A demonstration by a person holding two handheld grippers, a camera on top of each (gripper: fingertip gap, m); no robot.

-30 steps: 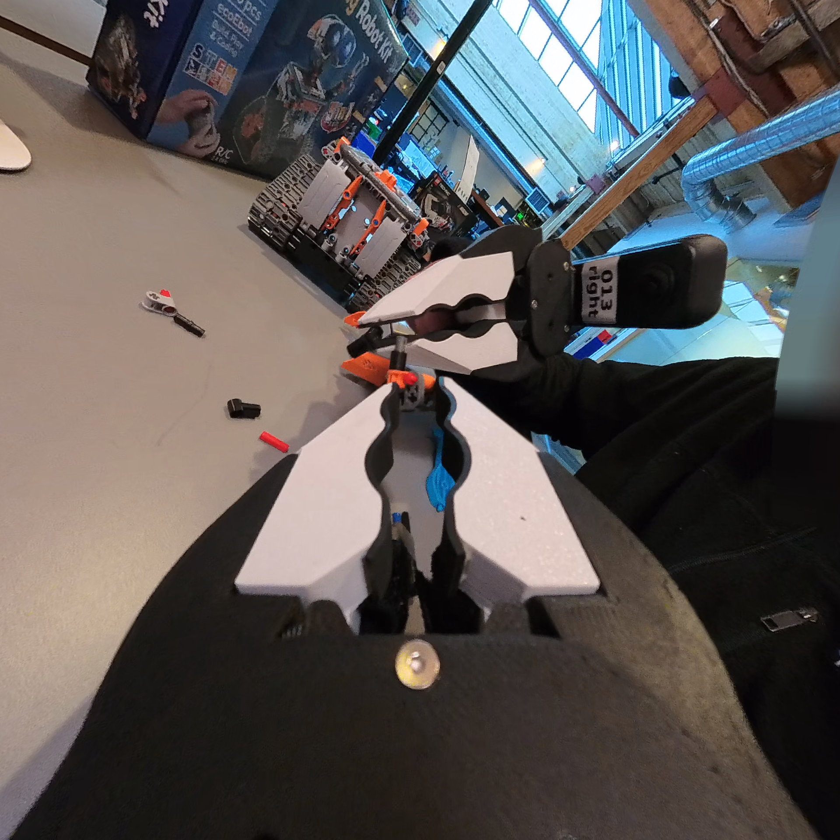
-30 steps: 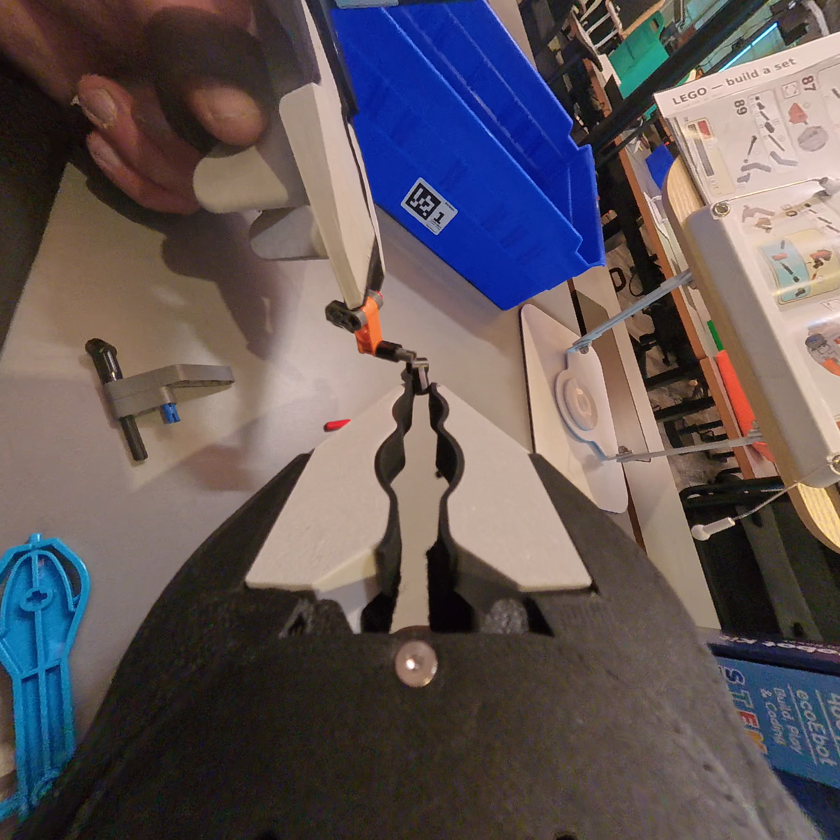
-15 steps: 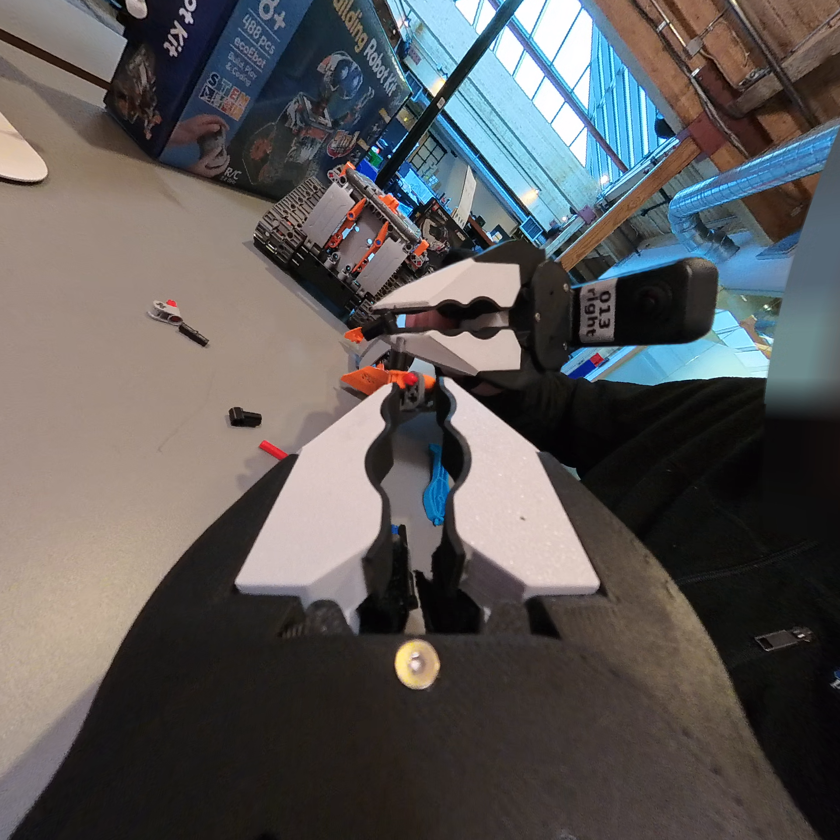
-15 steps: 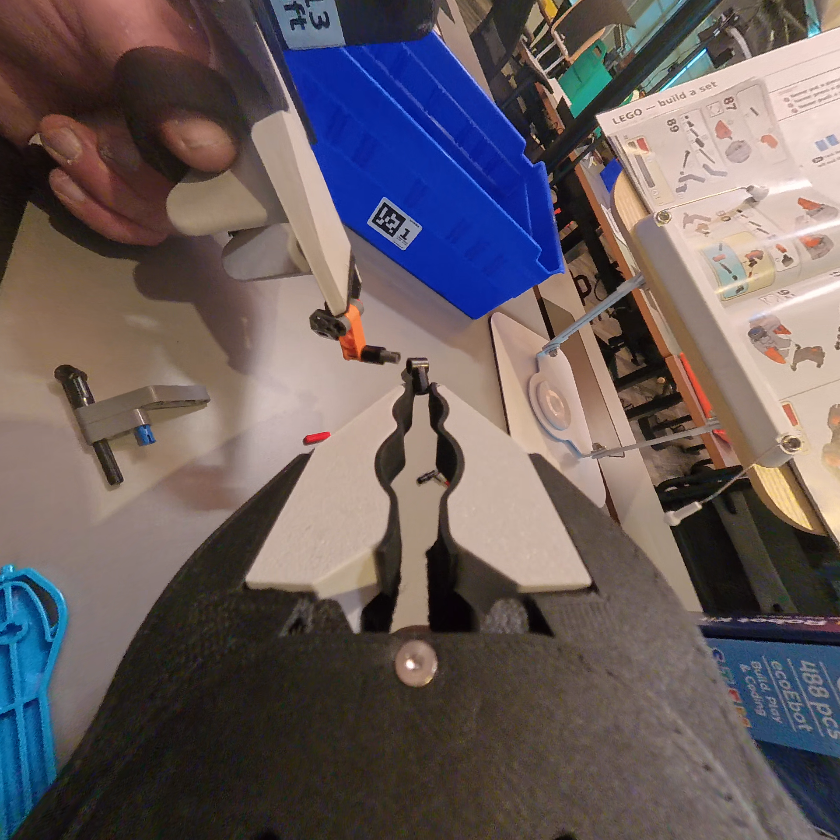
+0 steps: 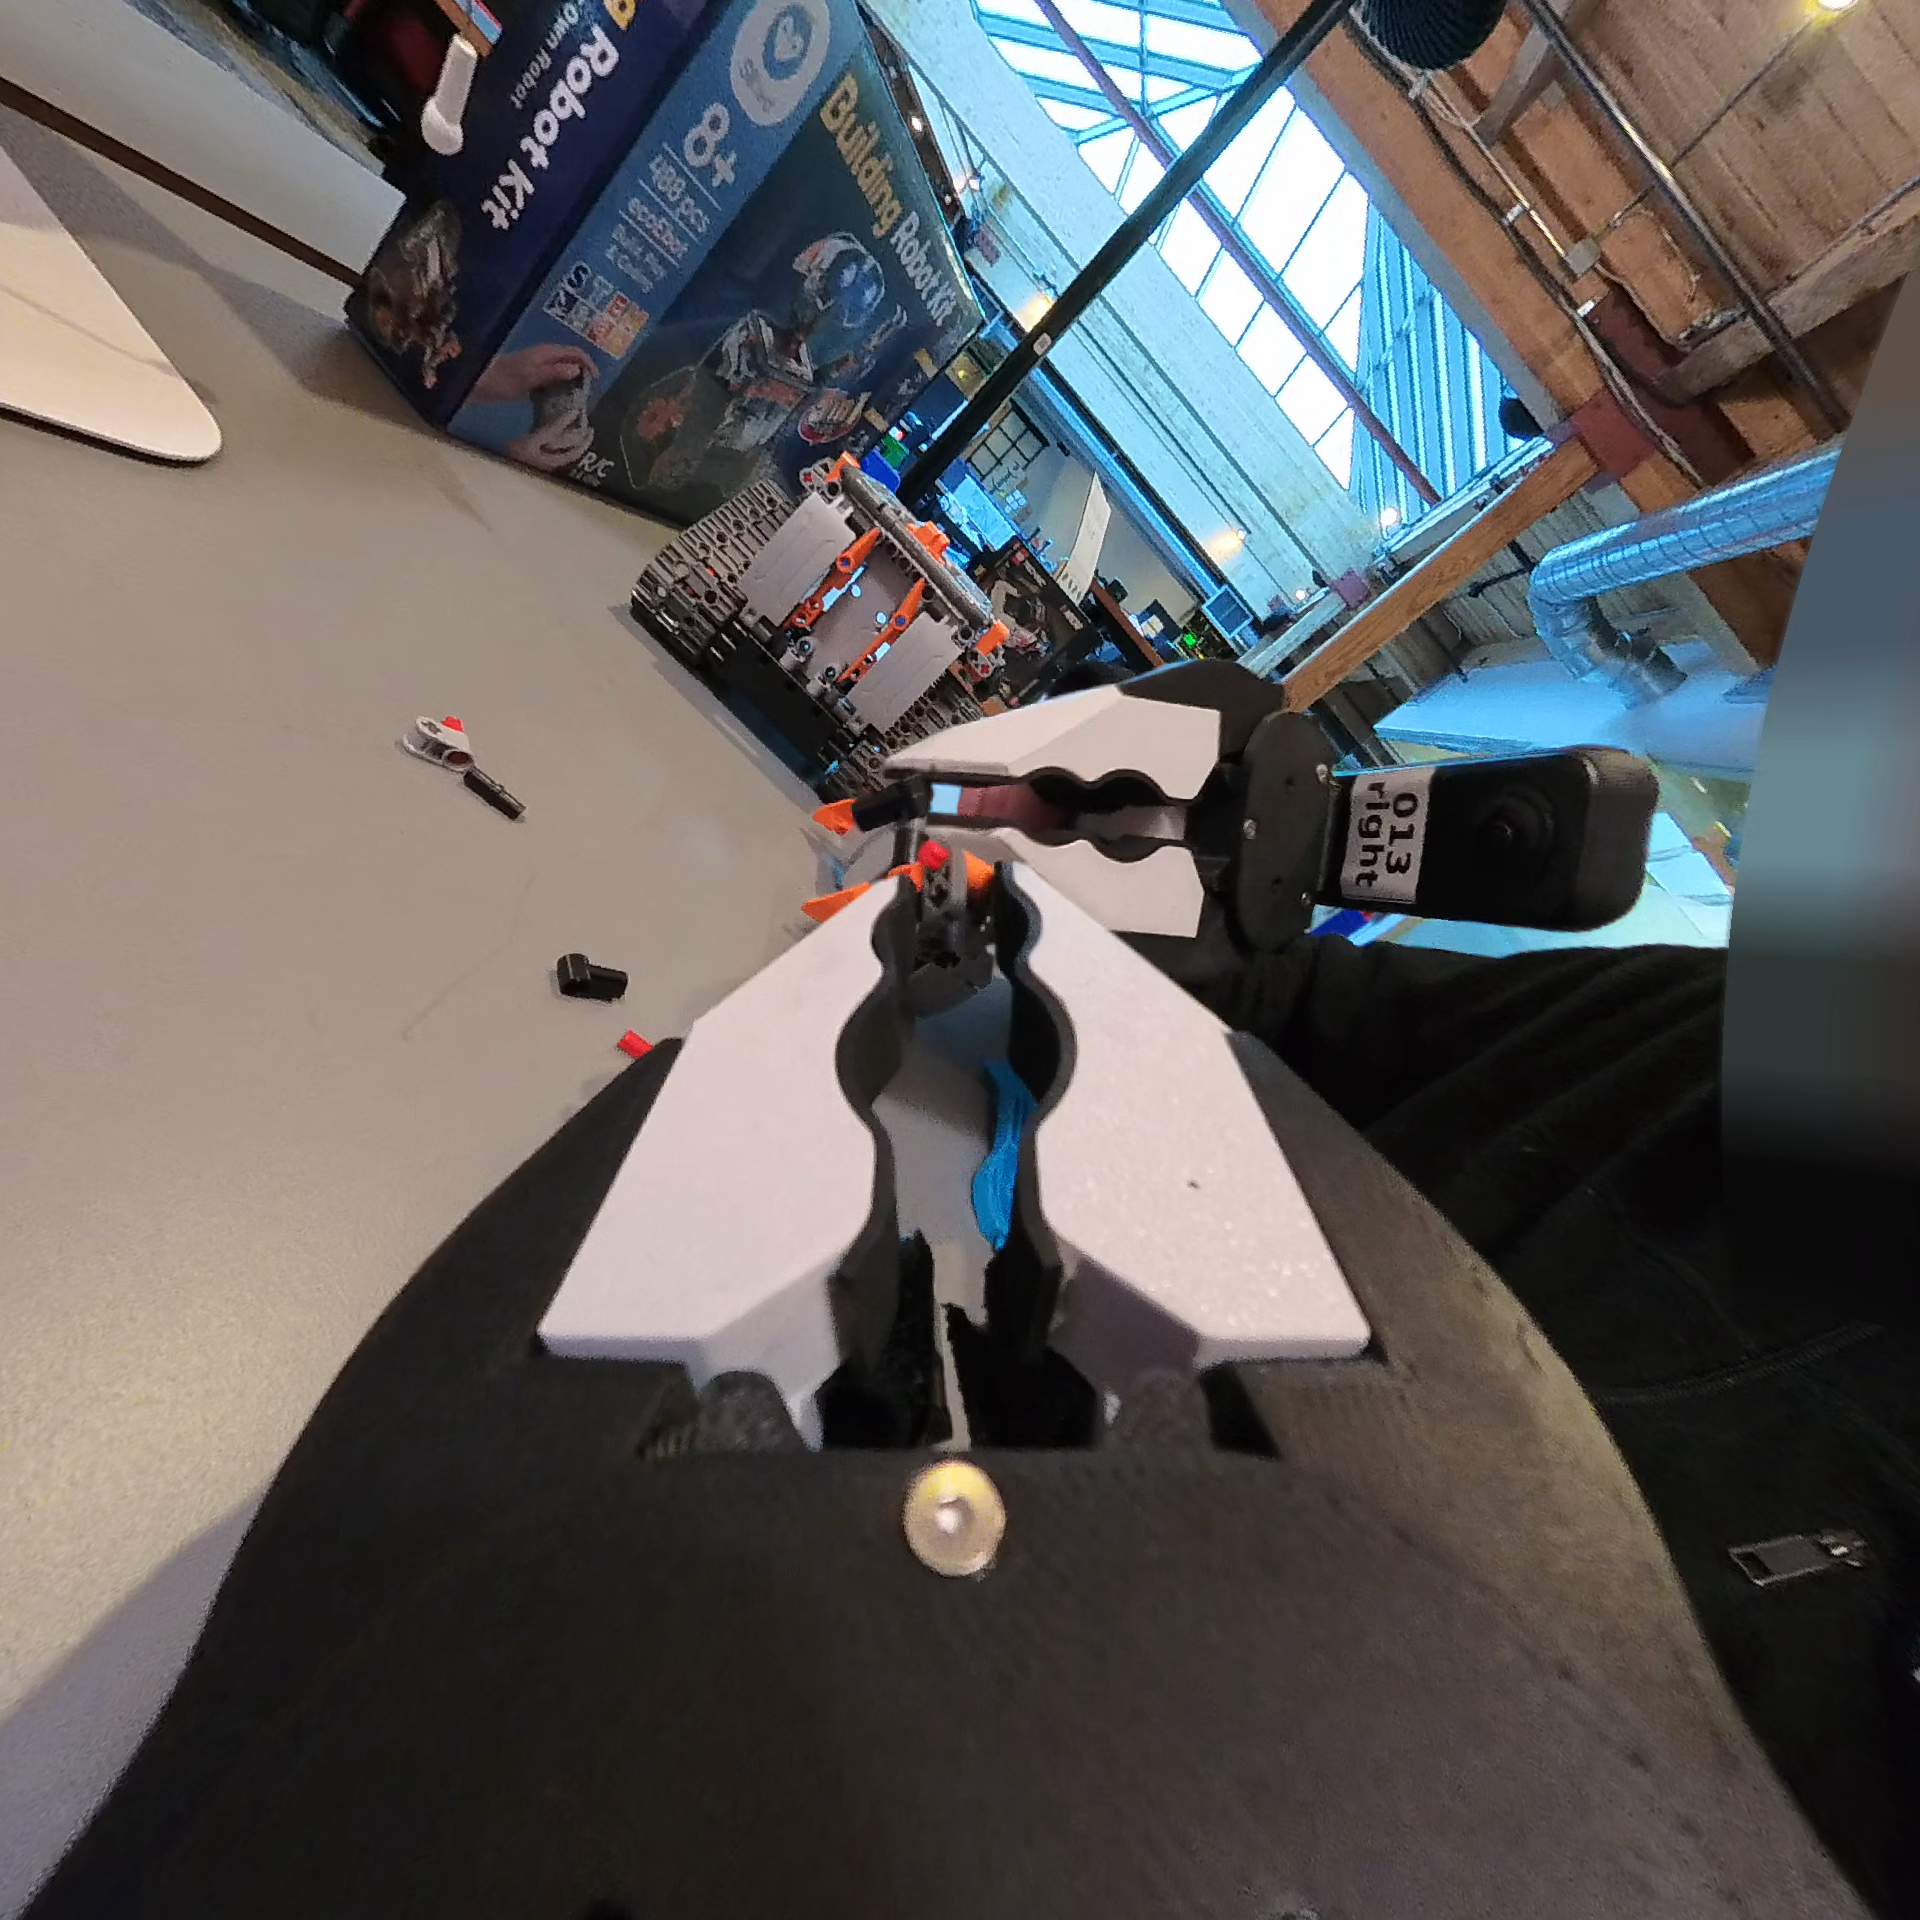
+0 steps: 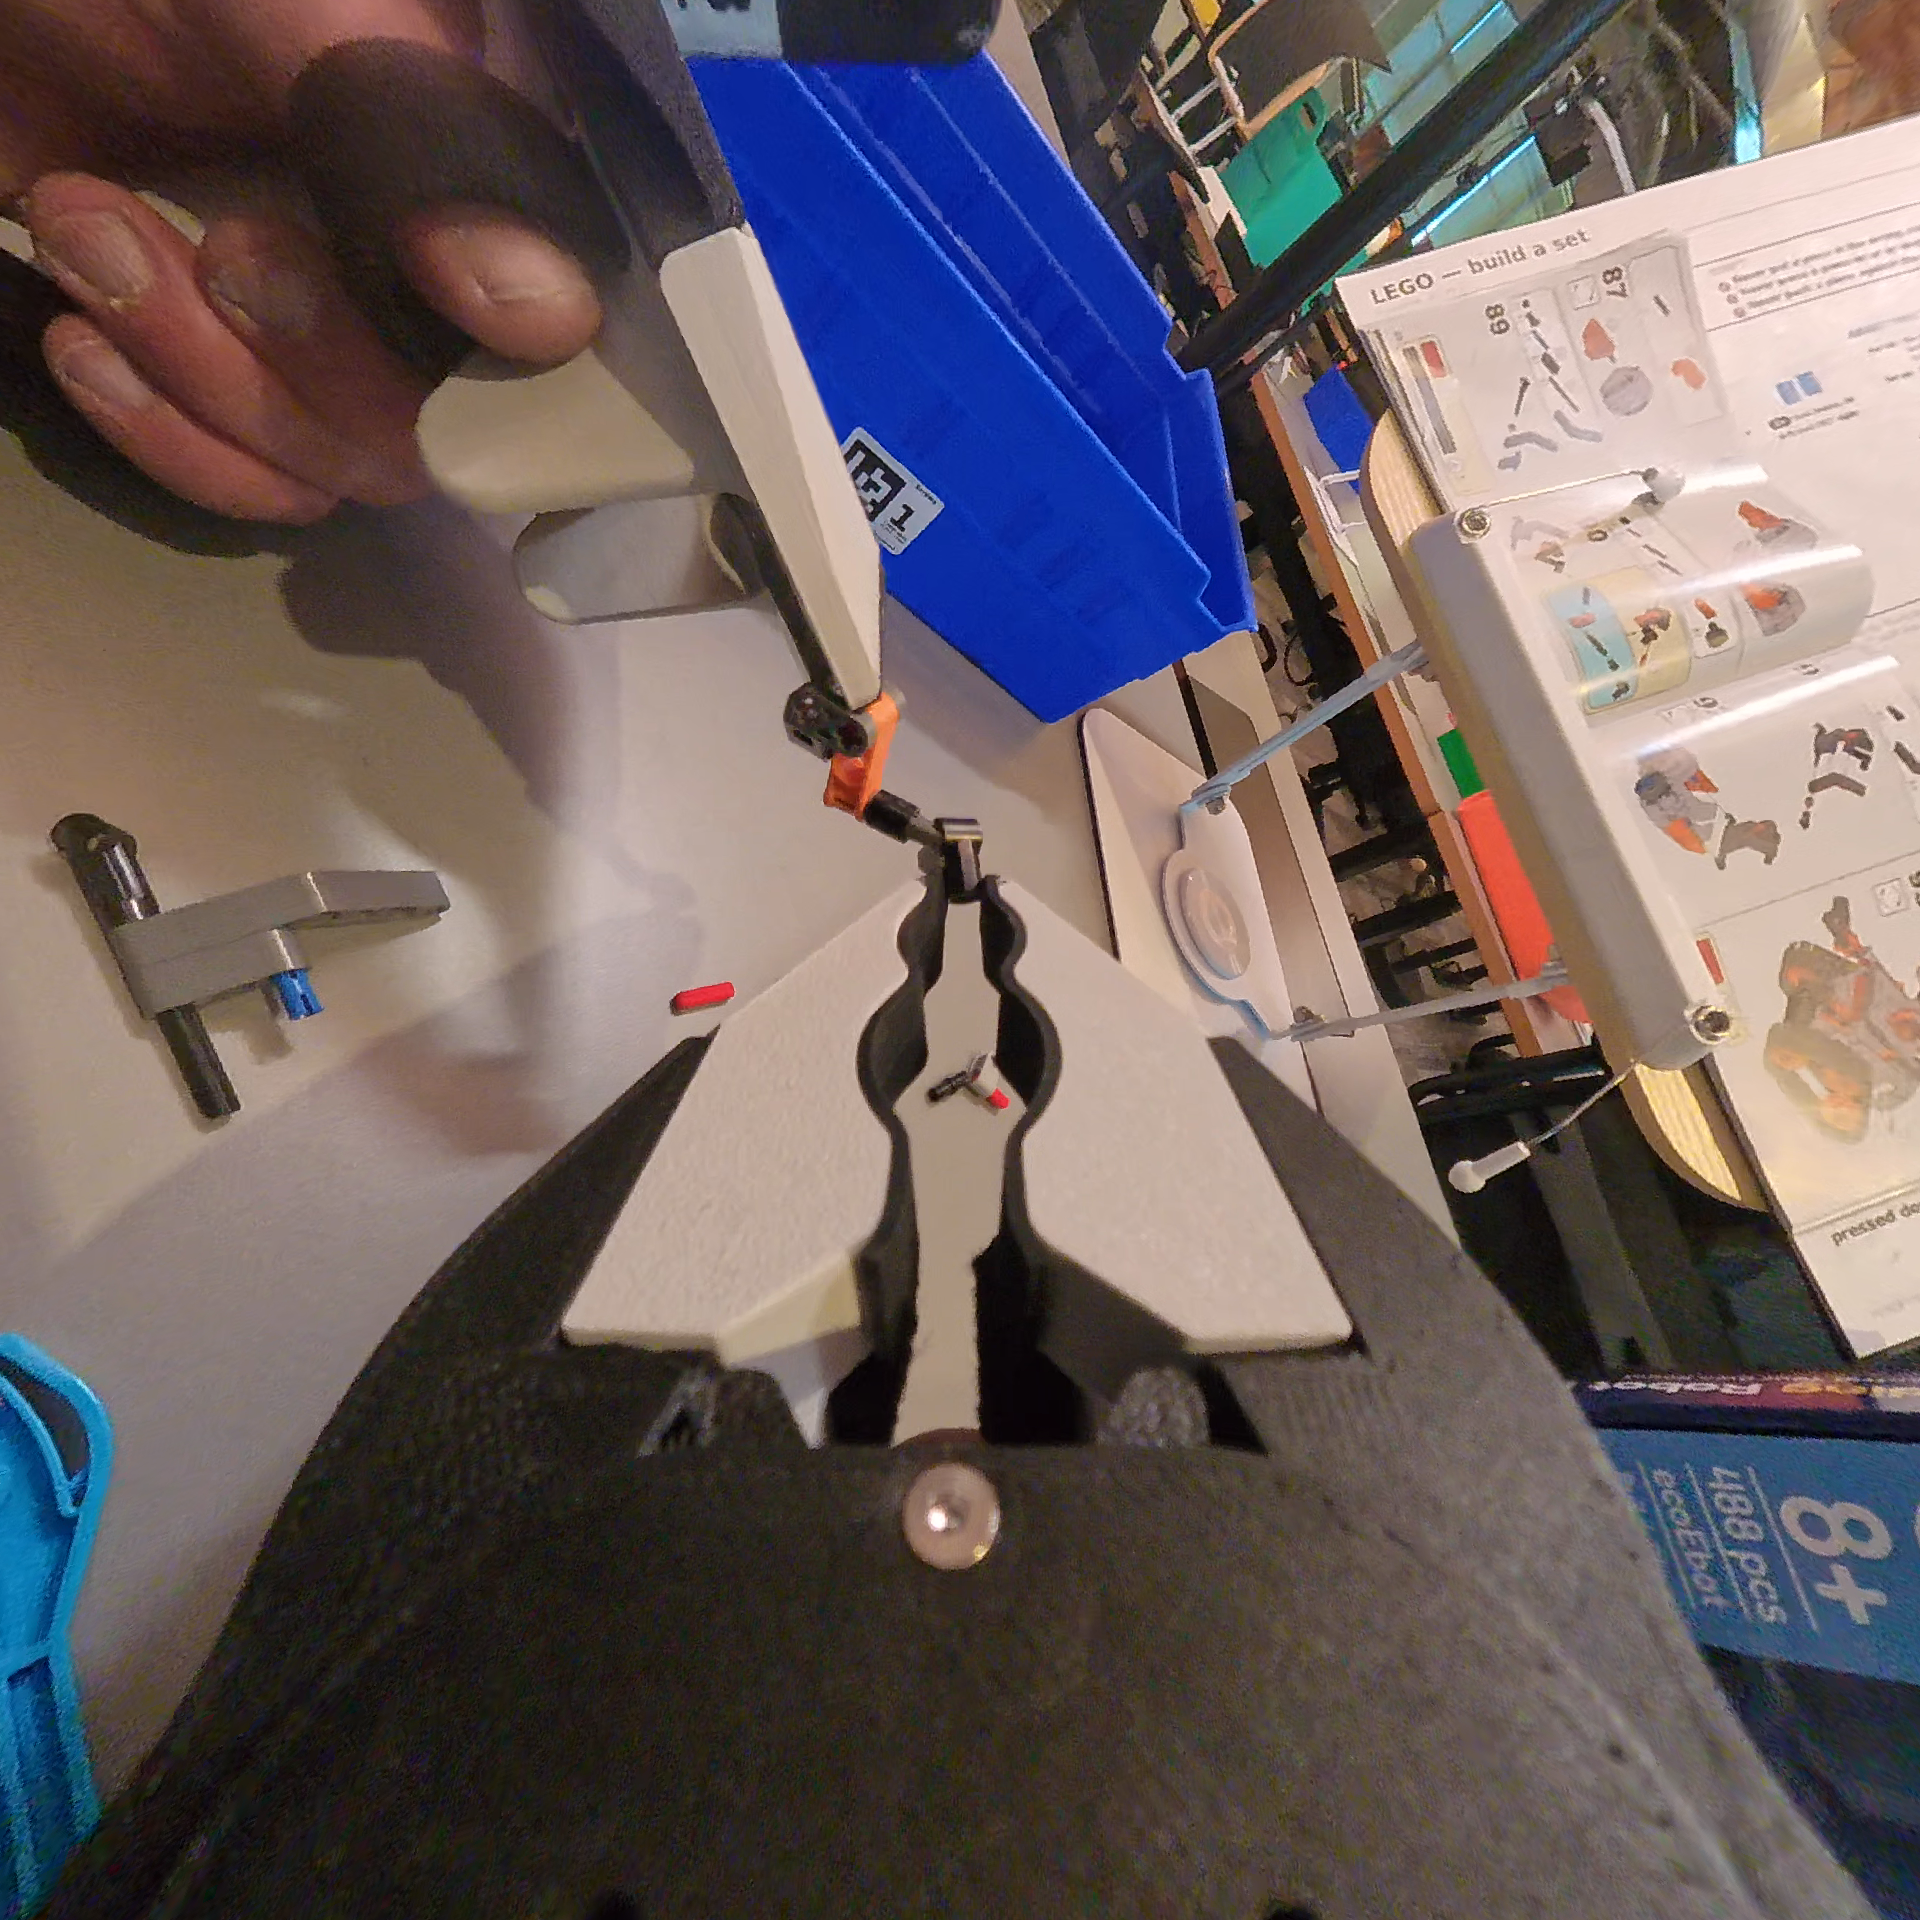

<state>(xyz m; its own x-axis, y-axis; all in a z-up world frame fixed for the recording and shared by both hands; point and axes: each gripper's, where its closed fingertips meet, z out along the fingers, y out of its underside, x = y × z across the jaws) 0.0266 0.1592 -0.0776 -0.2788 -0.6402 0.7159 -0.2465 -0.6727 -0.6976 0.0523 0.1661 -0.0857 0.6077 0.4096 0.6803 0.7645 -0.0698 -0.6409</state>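
My left gripper (image 5: 940,920) is shut on a small orange and black building piece (image 5: 940,894) with a red pin on top. In the right wrist view this piece (image 6: 857,743) hangs from the left gripper (image 6: 844,698), with a black pin sticking out toward me. My right gripper (image 6: 961,885) is shut on a small black connector (image 6: 958,844). The connector touches the end of that black pin. In the left wrist view the right gripper (image 5: 906,805) comes in from the right, just above my left fingertips. Both are held above the grey table (image 5: 260,935).
On the table lie a grey angled beam with a black axle (image 6: 239,945), a red pin (image 6: 703,997), a black connector (image 5: 590,977), a white and red piece (image 5: 457,748) and a blue tool (image 6: 42,1558). A tracked model (image 5: 831,613), kit box (image 5: 675,260), blue bin (image 6: 987,364) and instruction stand (image 6: 1662,675) surround them. The tips of both grippers are at nearly the same place. Left tips and right tips are each some 25 cm from the tracked model (image 5: 831,613).
Half a second ago the black pin and the connector were a little apart. Now they touch again, as they did one second ago. Both grippers stay shut.
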